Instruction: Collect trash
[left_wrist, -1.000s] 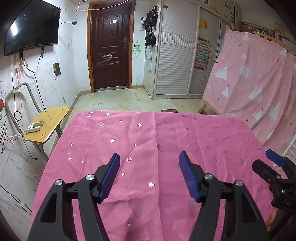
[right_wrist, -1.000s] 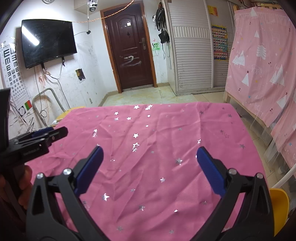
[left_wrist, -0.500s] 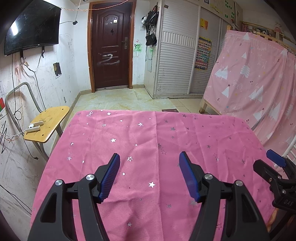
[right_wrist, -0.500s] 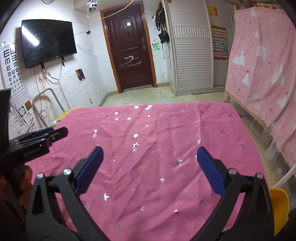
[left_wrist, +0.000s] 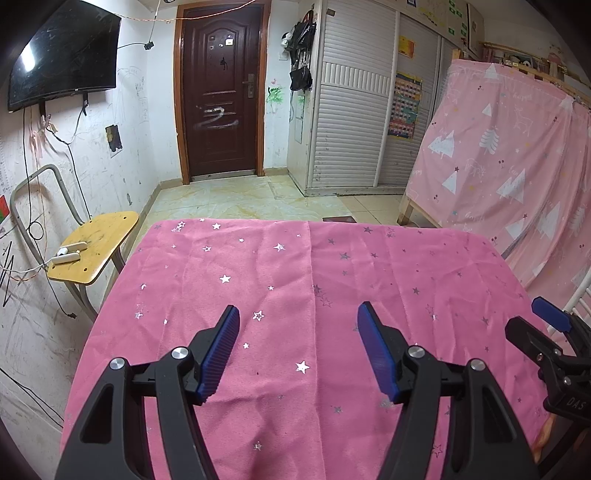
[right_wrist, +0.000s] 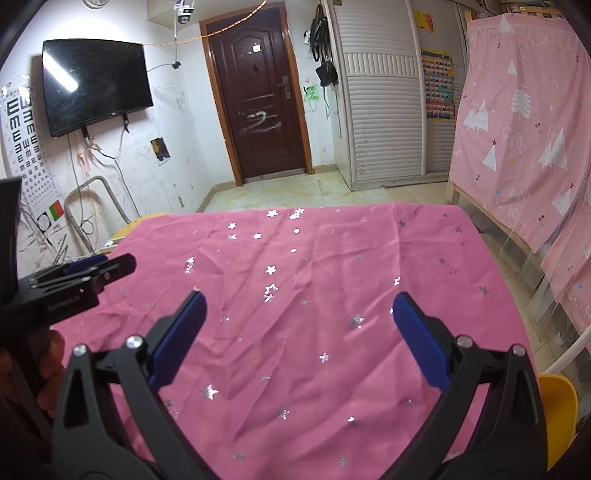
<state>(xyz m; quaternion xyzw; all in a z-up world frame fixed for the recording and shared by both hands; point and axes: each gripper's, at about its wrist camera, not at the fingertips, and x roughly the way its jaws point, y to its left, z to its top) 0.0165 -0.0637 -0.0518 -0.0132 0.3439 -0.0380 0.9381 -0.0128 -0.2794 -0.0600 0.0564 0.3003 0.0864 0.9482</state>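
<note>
A table under a pink cloth with silver stars (left_wrist: 280, 280) (right_wrist: 332, 280) fills both views, and no trash shows on it. My left gripper (left_wrist: 297, 325) hovers over the near part of the cloth, open, with nothing between its blue pads. My right gripper (right_wrist: 299, 314) is open wider, also empty, above the cloth. In the left wrist view the right gripper's tips show at the right edge (left_wrist: 532, 328). The right wrist view has the left gripper (right_wrist: 92, 269) at its left edge, held by a hand (right_wrist: 51, 365).
A yellow chair (left_wrist: 96, 247) with a white power strip stands left of the table by the scribbled wall. A yellow stool (right_wrist: 557, 413) sits at the near right. A pink-curtained bed (left_wrist: 509, 158) lines the right side. Beyond lie tiled floor (left_wrist: 229, 199) and a dark door (left_wrist: 221, 92).
</note>
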